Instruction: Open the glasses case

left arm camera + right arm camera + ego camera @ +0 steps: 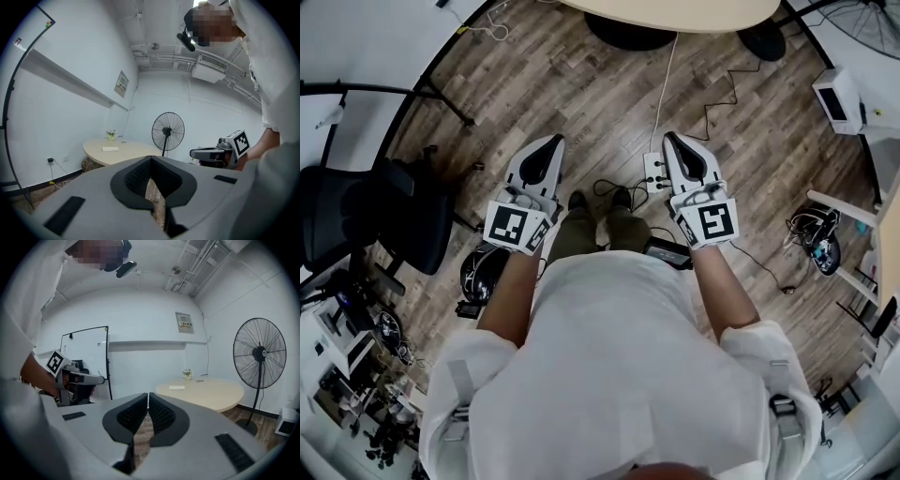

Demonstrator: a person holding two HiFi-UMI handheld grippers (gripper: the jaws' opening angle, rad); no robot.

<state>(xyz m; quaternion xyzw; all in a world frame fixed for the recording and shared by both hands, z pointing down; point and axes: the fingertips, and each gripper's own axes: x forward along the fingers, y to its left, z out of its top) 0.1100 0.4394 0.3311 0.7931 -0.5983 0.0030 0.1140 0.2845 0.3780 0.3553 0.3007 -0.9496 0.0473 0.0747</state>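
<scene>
No glasses case shows clearly in any view. A small flat white object [110, 149] [177, 387] lies on the round beige table [123, 153] [202, 393]; I cannot tell what it is. My left gripper [552, 141] [151, 158] is held at waist height over the wooden floor, its jaws shut and empty. My right gripper [668, 138] [148, 393] is level with it, a hand's width to the right, also shut on nothing. Each gripper view shows the other gripper from the side [193, 153] [97, 377].
The table edge [675, 11] is ahead of me. A standing fan [168, 131] [259, 354] is beside the table. A black office chair [366, 216] stands to my left, a power strip [653, 172] and cables lie on the floor, and a whiteboard [84, 355] stands by the wall.
</scene>
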